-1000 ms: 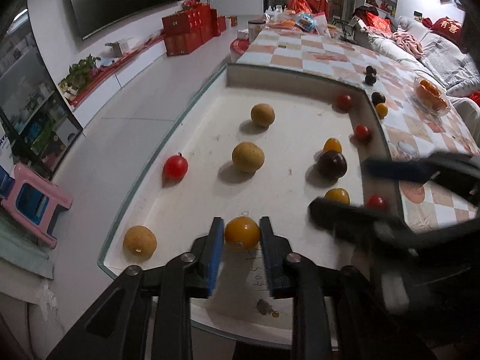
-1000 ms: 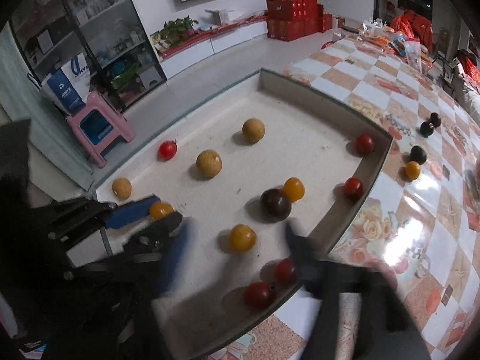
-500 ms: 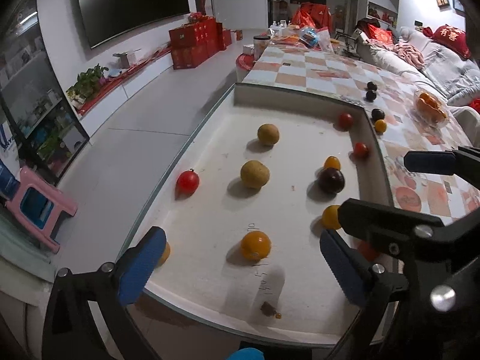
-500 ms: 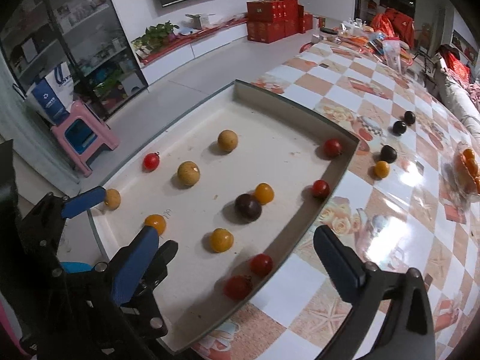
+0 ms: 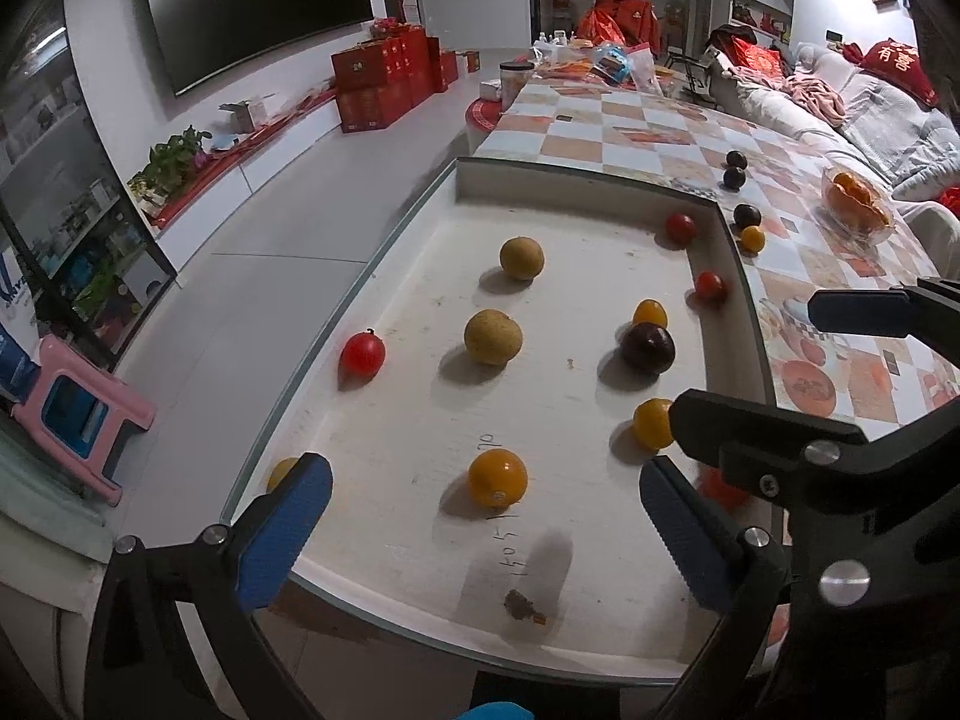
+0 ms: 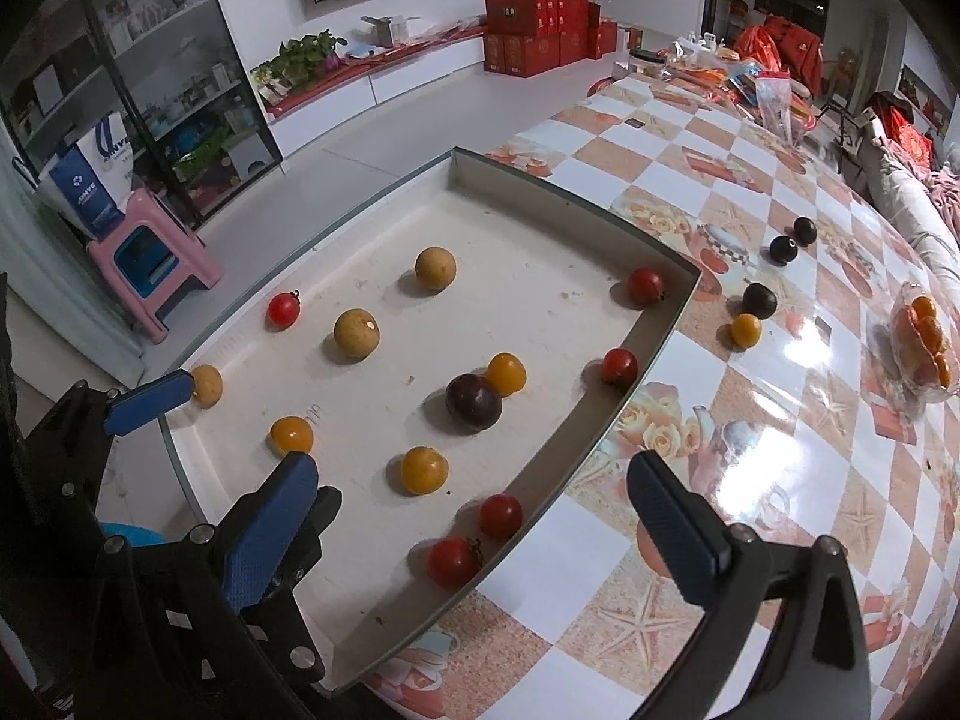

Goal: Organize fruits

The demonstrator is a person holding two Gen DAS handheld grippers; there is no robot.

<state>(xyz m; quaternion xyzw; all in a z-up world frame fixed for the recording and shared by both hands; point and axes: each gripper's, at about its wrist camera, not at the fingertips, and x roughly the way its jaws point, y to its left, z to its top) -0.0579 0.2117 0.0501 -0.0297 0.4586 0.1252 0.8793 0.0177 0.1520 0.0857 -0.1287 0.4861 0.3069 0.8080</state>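
A shallow white tray (image 5: 588,180) (image 6: 654,336) holds several small fruits: tan longans (image 5: 492,336), red tomatoes (image 5: 362,354), orange fruits and a dark plum (image 5: 647,347) (image 6: 473,402). An orange fruit (image 5: 497,477) (image 6: 291,435) lies on the tray near its front edge. My left gripper (image 5: 483,522) is open and empty, held back above that fruit. My right gripper (image 6: 474,516) is open and empty, above two red tomatoes (image 6: 500,515) at the tray's near wall. Outside the tray lie dark plums (image 6: 759,300) and one orange fruit (image 6: 746,330).
The tray sits on a checkered table (image 6: 780,420) whose left edge drops to the floor. A glass bowl of oranges (image 6: 924,342) stands at the right. A pink stool (image 6: 150,258) stands on the floor at the left. A sofa (image 5: 870,108) is behind.
My left gripper opened, let go of the orange fruit onto the tray and pulled back. My right gripper opened wide and drew back as well.
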